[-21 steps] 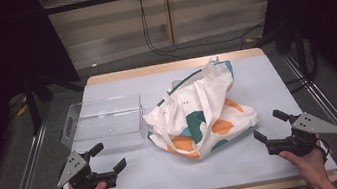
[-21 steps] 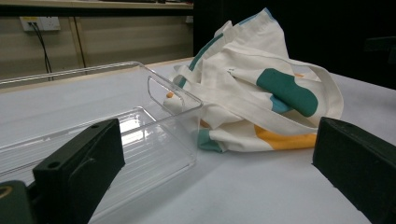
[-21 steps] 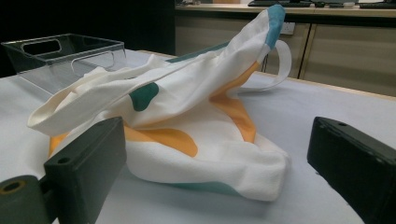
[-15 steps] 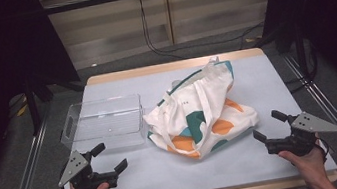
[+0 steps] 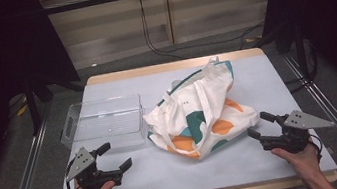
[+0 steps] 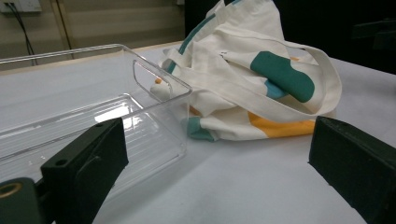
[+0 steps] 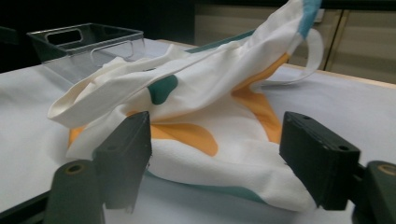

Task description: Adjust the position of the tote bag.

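Both hand-held grippers, left and right, rest jaws apart and empty on the tabletop. The crumpled bag lies between them, nearer the right, its long axis running away; a tray sits beside it.

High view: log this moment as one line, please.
left claw open, near tray | right claw open, facing tote bag | bag crumpled, untouched
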The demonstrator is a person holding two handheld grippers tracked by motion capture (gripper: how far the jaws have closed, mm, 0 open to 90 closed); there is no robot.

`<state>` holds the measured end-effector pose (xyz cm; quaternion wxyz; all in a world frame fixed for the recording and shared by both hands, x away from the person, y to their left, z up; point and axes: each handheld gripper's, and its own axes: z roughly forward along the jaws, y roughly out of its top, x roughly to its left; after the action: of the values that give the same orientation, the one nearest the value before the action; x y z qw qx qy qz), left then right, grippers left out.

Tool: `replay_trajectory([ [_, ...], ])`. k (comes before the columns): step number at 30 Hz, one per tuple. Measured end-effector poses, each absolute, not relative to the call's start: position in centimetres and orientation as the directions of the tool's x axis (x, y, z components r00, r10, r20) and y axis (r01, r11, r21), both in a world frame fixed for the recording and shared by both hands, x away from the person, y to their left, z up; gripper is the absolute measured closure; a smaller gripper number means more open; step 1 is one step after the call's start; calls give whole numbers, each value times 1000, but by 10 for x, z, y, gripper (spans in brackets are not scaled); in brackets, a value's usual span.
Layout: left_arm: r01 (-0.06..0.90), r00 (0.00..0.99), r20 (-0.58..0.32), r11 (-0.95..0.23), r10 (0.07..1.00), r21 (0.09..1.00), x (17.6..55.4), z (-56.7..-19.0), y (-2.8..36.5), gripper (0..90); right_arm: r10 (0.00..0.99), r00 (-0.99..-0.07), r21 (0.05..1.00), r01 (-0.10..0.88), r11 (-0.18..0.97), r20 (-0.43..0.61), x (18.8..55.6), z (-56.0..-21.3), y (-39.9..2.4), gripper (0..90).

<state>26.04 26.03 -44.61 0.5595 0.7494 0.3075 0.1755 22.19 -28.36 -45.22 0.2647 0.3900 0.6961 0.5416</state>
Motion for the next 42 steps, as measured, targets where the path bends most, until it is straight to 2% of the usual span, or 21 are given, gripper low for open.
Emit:
replay_trajectory([
  [4,262,754,-80,-187,652,947,258,-447,258,52,798,-598,951,284,126,73,226,-450,-279,353],
  [18,262,790,-88,-204,607,943,255,-446,254,62,711,-693,921,345,181,119,242,-440,-259,514],
  [37,263,779,-86,-200,622,944,258,-447,253,79,637,-757,916,347,202,146,303,-418,-226,482],
  [42,257,783,-77,-209,617,943,258,-446,252,79,638,-756,905,364,222,147,318,-416,-222,504],
])
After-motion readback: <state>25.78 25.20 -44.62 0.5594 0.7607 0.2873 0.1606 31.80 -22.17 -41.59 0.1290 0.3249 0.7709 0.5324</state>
